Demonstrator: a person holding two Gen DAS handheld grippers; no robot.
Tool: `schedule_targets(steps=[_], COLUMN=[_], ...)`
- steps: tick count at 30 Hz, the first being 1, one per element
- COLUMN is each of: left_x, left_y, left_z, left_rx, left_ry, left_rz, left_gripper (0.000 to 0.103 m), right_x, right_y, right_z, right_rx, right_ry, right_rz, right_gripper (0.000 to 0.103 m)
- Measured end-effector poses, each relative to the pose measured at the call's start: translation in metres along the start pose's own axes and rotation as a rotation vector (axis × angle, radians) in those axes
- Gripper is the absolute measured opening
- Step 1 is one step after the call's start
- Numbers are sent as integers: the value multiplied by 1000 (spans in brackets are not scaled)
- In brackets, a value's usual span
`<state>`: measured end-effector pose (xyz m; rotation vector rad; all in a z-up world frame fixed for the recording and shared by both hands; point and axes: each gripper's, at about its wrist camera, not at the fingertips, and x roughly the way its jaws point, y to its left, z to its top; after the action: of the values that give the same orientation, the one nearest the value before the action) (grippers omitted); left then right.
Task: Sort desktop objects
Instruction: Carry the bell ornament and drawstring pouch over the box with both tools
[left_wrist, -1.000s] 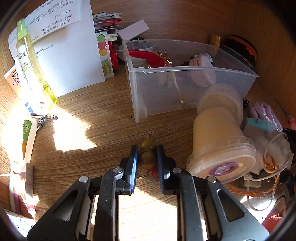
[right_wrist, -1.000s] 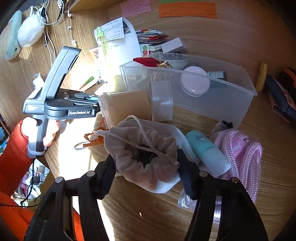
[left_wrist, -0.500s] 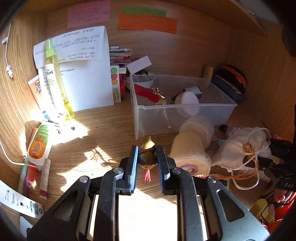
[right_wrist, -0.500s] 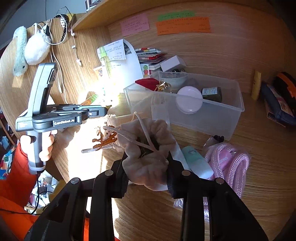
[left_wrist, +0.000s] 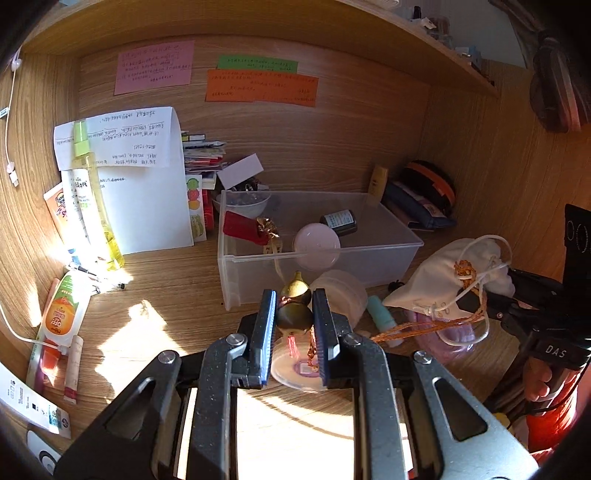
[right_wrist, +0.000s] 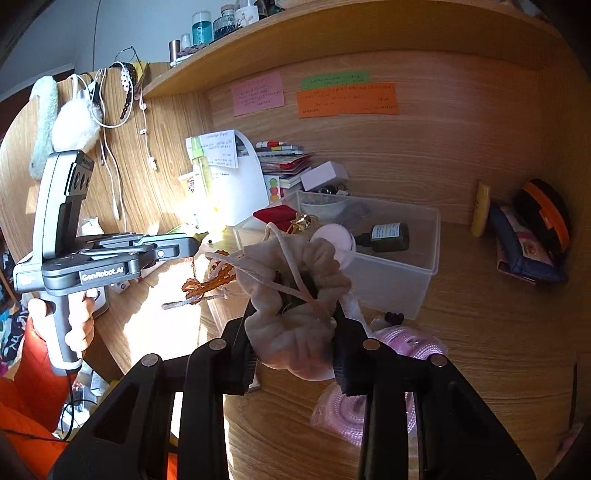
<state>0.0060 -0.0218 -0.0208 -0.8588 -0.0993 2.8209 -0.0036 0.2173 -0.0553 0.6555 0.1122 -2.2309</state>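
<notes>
Both grippers have lifted off the desk, left gripper (left_wrist: 294, 317) clamping the gourd charm (left_wrist: 294, 308), right gripper (right_wrist: 293, 332) squeezing the drawstring pouch (right_wrist: 295, 295), neither yet in the clear bin (left_wrist: 391, 254), clutter remaining.

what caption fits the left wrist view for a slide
Left gripper clamps a small gourd charm above the desk, before a clear bin.
</notes>
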Motion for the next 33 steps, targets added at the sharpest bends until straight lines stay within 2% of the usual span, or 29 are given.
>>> schedule_targets(steps=[4, 12, 33], left_x=[0, 8, 57], left_y=[-7, -10, 6], left_z=[8, 22, 65], left_rx=[-14, -23, -26], left_ry=[-27, -57, -40], left_rz=[-31, -39, -31], left_gripper=[19, 19, 19], right_x=[-1, 3, 50], right_y=[-10, -30, -64], right_z=[9, 27, 64], right_rx=[19, 28, 54], right_ry=[-19, -54, -35], right_rz=[-20, -47, -62], right_gripper=[30, 30, 30])
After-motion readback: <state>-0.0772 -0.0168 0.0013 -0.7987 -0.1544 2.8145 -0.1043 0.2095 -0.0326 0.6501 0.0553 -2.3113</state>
